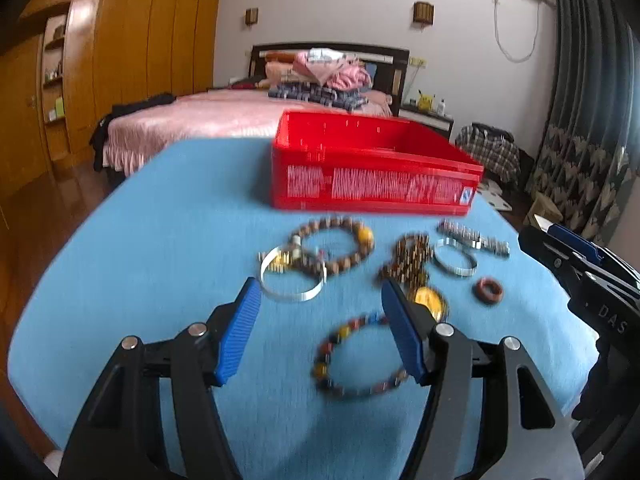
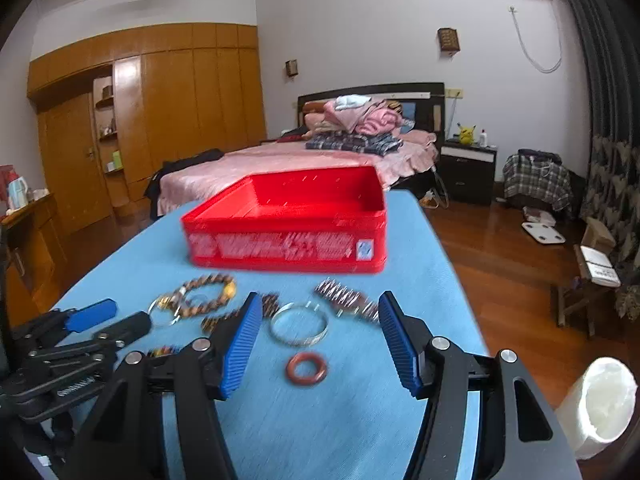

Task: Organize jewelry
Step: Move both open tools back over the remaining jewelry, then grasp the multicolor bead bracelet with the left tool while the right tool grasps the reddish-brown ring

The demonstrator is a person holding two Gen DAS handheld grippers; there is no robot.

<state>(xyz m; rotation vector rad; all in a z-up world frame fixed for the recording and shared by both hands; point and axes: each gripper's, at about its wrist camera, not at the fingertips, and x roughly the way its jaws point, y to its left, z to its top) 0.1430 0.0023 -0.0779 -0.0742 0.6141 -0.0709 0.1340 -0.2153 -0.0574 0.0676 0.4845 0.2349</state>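
Jewelry lies loose on a blue-covered table (image 1: 160,240) in front of an open red box (image 1: 376,172). My left gripper (image 1: 318,286) is open above a multicolour bead bracelet (image 1: 356,356), with a silver bangle (image 1: 290,280) and a wooden bead bracelet (image 1: 340,248) just beyond; its pads touch nothing. A dark bead string with a yellow pendant (image 1: 430,300) sits by its right finger. My right gripper (image 2: 319,297) is open too, over a silver bangle (image 2: 298,326) and a red-brown ring (image 2: 306,368). A metal watch strap (image 2: 348,304) lies by its right finger.
The red box (image 2: 288,236) stands at the table's far side, empty as far as I can see. The left gripper (image 2: 116,320) shows at the right wrist view's left edge. A white bin (image 2: 600,400) stands on the wooden floor to the right. A bed and wardrobe lie behind.
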